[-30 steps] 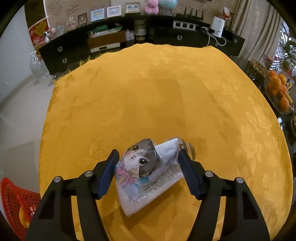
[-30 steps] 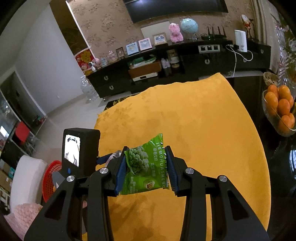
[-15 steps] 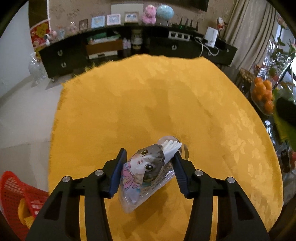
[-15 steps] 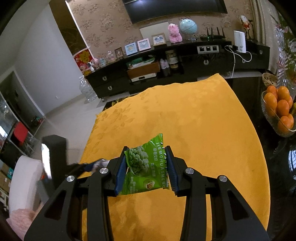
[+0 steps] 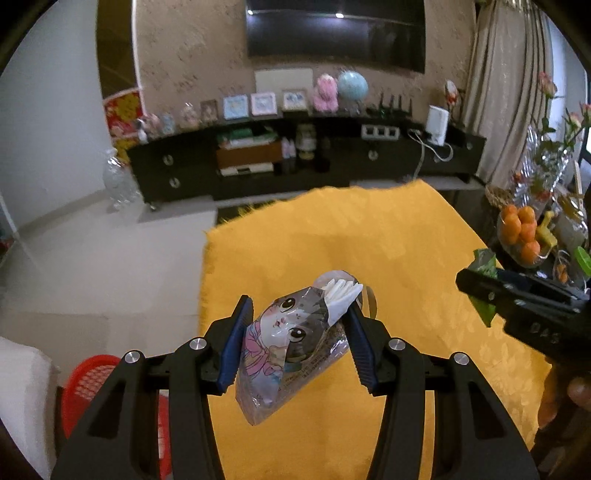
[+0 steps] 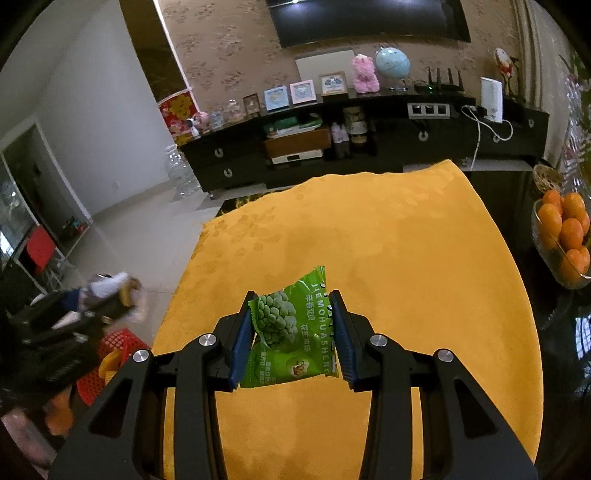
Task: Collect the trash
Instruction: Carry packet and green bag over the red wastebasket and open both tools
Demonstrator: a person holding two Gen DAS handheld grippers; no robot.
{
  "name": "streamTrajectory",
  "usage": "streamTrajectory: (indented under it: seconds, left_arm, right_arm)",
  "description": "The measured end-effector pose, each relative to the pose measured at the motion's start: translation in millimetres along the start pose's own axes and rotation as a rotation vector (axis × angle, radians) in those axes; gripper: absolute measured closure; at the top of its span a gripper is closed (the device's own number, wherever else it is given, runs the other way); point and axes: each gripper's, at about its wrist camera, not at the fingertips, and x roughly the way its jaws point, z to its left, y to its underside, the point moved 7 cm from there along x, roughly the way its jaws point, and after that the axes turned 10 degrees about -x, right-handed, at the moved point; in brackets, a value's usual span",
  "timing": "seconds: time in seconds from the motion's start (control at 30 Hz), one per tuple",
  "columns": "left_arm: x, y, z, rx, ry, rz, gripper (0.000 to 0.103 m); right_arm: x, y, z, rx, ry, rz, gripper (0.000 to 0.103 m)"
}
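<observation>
My left gripper [image 5: 299, 339] is clamped on a cat-print wrapper [image 5: 288, 347], held up off the desk [image 5: 406, 251]. The fingers [image 5: 236, 347] pinch only its middle; a white crumpled end sticks out past them and the lower corner hangs free below. My right gripper [image 6: 291, 336] is closed the same way on a green peanut packet [image 6: 291, 332], which bows between the pads.

Both films look slick and nearly weightless, so I judge the main risk to be a wrapper sliding out if I swing quickly, or clinging to a pad when I let go and falling beside the red basket [image 5: 88, 380] rather than into it. That basket sits on the floor off the desk's left edge, low and partly hidden behind my left gripper, so aiming for it is half blind. My two grippers are near each other, and crossing toward one bin could knock them together.

The desk wears a yellow cloth and looks bare otherwise. Off its right edge stands a bowl of oranges [image 6: 565, 236]. Beyond, a long dark cabinet [image 6: 369, 147] carries frames, a globe and a pink toy beneath a wall television [image 5: 336, 33].
</observation>
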Motion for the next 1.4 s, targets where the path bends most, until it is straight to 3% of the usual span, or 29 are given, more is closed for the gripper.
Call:
streamTrajectory:
  seconds: [0.47,0.83,1.03,1.23,1.4]
  left_arm:
    - [-65.7,11.1,92.9,-0.11,-0.181,-0.122,0.055]
    - [-83.9,39.3,209.6,-0.269,-0.294,-0.092,0.055]
    - [-85.6,53.0,247.0,-0.323,-0.336,-0.06,0.055]
    - [-84.6,67.4,272.8,-0.352,-0.359,-0.023,0.055]
    - [-73.9,83.6,287.9,-0.392,-0.312,0.04,0.055]
  right_arm:
    - [10.6,-0.8,63.8,-0.126,-0.043,-0.017,0.065]
    - [32.0,6.4,157.3,-0.291,-0.155,0.008,0.065]
    - [41.1,9.4,205.8,-0.364,-0.215,0.024,0.065]
    - [59.9,10.7,262.3,-0.381,-0.335,0.076,0.064]
    - [77.7,17.7,302.0,-0.418,-0.388,0.13,0.064]
